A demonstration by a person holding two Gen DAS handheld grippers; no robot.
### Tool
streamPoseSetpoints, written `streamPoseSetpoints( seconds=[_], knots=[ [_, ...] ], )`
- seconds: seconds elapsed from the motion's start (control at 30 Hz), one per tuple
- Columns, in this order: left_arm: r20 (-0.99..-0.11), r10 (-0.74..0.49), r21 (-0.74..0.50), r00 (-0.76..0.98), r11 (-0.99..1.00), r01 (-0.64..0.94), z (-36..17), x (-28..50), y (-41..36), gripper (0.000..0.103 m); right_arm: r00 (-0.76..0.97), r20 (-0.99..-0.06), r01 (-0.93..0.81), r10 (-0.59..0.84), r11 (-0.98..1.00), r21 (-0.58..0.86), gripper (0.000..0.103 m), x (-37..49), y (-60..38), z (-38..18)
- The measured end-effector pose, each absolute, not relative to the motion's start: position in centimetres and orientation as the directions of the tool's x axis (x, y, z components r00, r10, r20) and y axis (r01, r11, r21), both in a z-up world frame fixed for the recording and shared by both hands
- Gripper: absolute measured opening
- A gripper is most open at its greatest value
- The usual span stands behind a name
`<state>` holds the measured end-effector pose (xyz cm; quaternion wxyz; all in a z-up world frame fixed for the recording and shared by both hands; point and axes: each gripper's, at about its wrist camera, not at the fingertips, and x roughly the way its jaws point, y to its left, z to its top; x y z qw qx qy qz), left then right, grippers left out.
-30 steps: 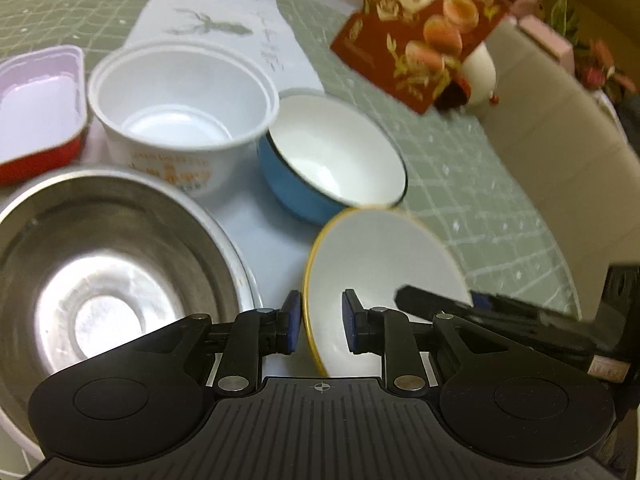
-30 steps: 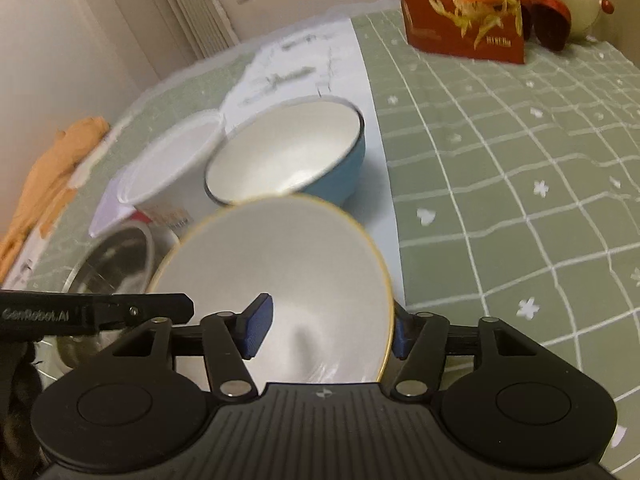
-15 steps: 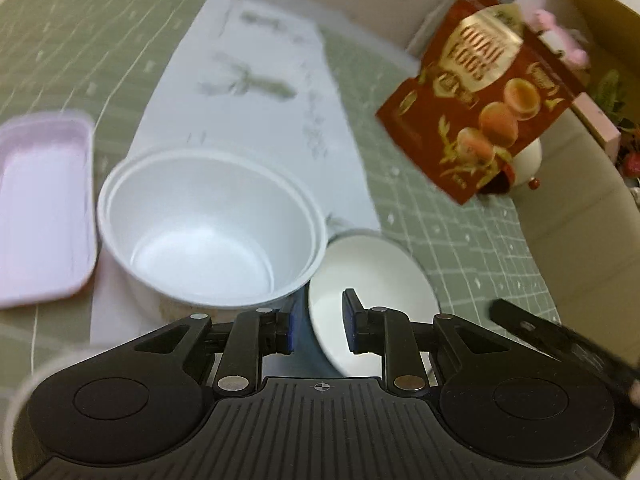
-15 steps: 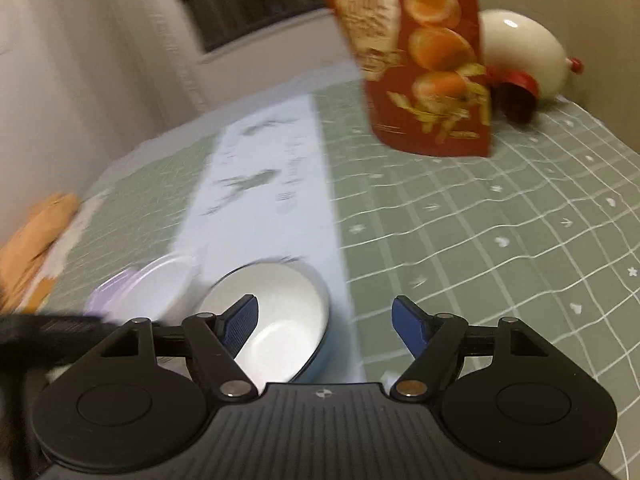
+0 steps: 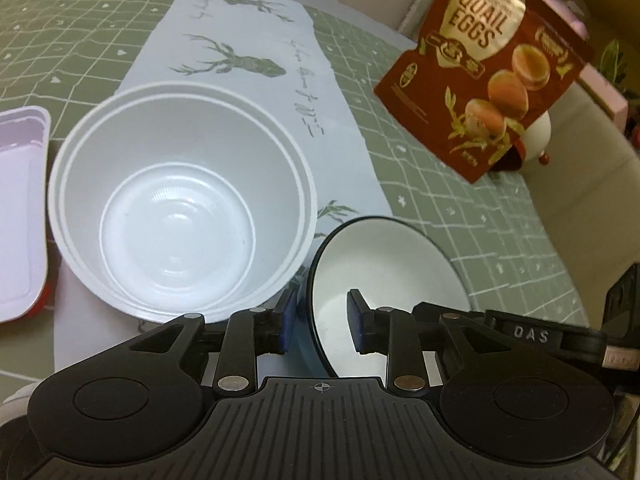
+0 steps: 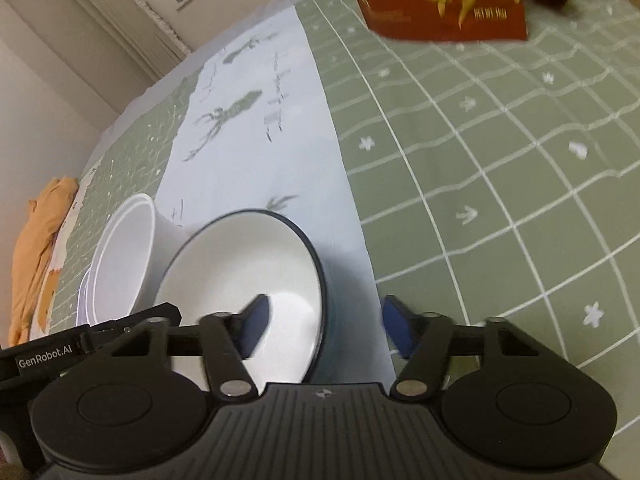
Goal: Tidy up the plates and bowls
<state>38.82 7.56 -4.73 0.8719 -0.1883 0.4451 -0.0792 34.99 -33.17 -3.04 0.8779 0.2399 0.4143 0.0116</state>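
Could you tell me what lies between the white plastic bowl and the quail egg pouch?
In the left wrist view, only table covering: the pale deer-print runner beside the white plastic bowl, then bare green checked cloth up to the quail egg pouch.

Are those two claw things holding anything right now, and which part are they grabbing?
Neither grips yet. Both straddle opposite rims of the blue enamel bowl with the white inside: the left gripper is opening, the right gripper closing, pads clear.

Dim indoor light, fisheye-bent edges, right view blurred
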Motion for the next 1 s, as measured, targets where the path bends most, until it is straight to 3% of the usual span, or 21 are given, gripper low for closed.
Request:
streamPoseSetpoints(
  seconds=[0.07,0.33,0.5,0.67,1.0],
  knots=[
    [-0.764,-0.292,-0.363,0.575,0.932,-0.008,-5.2,39.1,6.9,0.030,0.641,-0.734,0.198,0.224,0.876,0.440,0.044,35.4,-33.6,-3.7],
    [-0.814,-0.315,-0.362,0.488,0.932,-0.004,-7.8,41.4,5.7,0.035,0.605,-0.742,0.134,0.289,0.881,0.453,0.043,36.2,-32.1,-4.8],
    [-0.812,-0.341,-0.399,0.473,0.916,-0.025,-8.3,41.9,5.9,0.034,0.603,-0.752,0.136,0.266,0.895,0.426,0.041,36.4,-31.1,-4.8],
    [-0.808,-0.336,-0.394,0.484,0.919,-0.021,-7.4,41.2,5.3,0.034,0.628,-0.763,0.162,0.151,0.934,0.318,0.040,35.8,-29.6,-4.1],
    [-0.744,-0.321,-0.369,0.586,0.928,0.039,-3.2,38.7,4.6,0.036,0.740,-0.655,0.153,0.150,0.912,0.382,0.040,33.0,-30.0,-0.8]
  ],
)
